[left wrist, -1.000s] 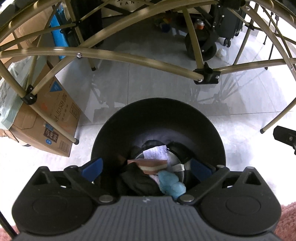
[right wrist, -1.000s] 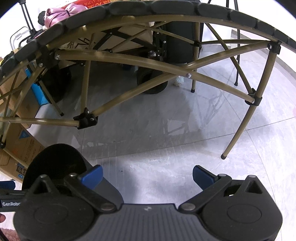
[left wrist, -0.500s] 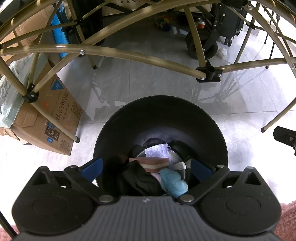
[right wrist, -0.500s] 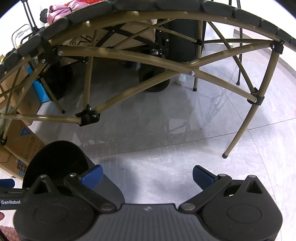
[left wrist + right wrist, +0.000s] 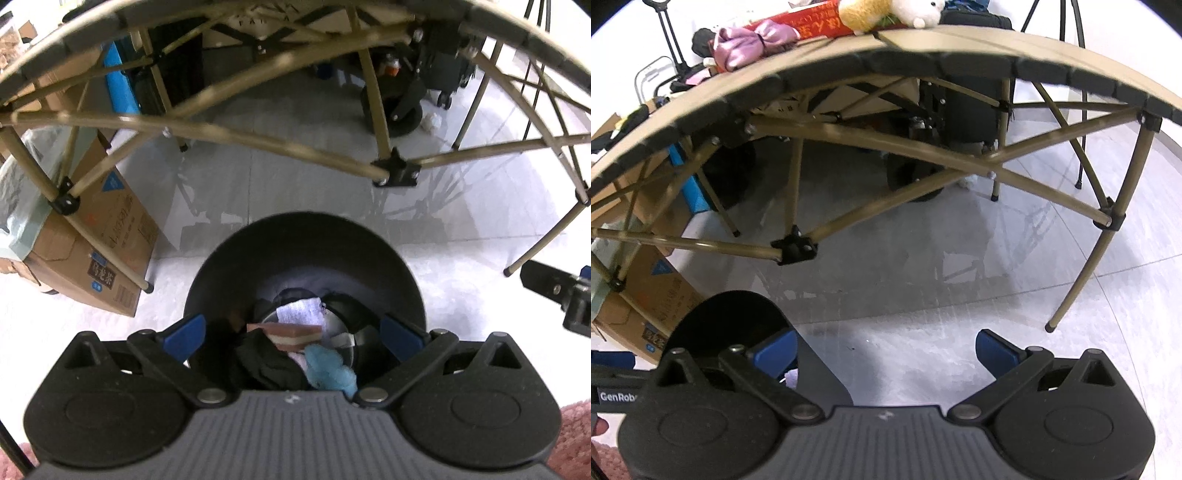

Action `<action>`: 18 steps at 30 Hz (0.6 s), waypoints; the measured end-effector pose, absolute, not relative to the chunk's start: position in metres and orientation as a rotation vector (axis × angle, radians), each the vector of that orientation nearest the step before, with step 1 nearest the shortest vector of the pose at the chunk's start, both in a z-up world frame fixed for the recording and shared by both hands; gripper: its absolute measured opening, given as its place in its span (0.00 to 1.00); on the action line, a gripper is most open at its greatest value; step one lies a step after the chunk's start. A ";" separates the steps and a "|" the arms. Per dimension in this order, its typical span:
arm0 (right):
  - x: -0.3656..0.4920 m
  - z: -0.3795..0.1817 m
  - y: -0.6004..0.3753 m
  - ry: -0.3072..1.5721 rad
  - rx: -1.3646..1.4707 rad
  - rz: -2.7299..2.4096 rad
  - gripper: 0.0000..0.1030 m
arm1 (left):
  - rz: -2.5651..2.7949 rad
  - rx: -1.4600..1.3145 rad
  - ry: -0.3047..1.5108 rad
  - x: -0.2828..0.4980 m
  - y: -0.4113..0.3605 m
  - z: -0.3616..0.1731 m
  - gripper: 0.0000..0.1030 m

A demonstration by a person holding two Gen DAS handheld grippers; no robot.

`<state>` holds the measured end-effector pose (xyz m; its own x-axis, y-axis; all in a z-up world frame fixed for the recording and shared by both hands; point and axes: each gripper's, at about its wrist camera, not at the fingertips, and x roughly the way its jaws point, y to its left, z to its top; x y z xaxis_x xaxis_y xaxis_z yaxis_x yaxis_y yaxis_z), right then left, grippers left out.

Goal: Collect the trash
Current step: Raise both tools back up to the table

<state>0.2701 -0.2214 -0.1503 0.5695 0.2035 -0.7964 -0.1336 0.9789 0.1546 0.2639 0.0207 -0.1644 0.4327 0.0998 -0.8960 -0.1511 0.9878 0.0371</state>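
Note:
A round black trash bin stands on the pale tiled floor right below my left gripper. Inside it lie a white tissue, a brown and pink wrapper, a black crumpled piece and a blue fuzzy scrap. The left gripper hangs open over the bin's mouth with nothing between its blue fingers. In the right wrist view the same bin sits at the lower left. My right gripper is open and empty above bare floor to the right of the bin.
A folding table with olive metal legs arches over the floor ahead; plush toys and a pink bow lie on top. A cardboard box stands left of the bin. Wheeled black gear sits behind the table.
Both grippers have risen and tilted up: the table's top and the things on it now show in the right view. The bin and its trash look unmoved.

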 end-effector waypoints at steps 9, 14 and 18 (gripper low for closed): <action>0.259 -0.134 -0.226 0.894 0.101 0.226 1.00 | 0.140 -0.038 1.025 0.250 0.014 -0.135 1.00; 0.254 -0.126 -0.228 0.869 0.110 0.245 1.00 | 0.141 -0.025 0.984 0.242 0.015 -0.124 1.00; 0.248 -0.116 -0.228 0.842 0.120 0.268 1.00 | 0.148 -0.016 0.945 0.237 0.016 -0.115 1.00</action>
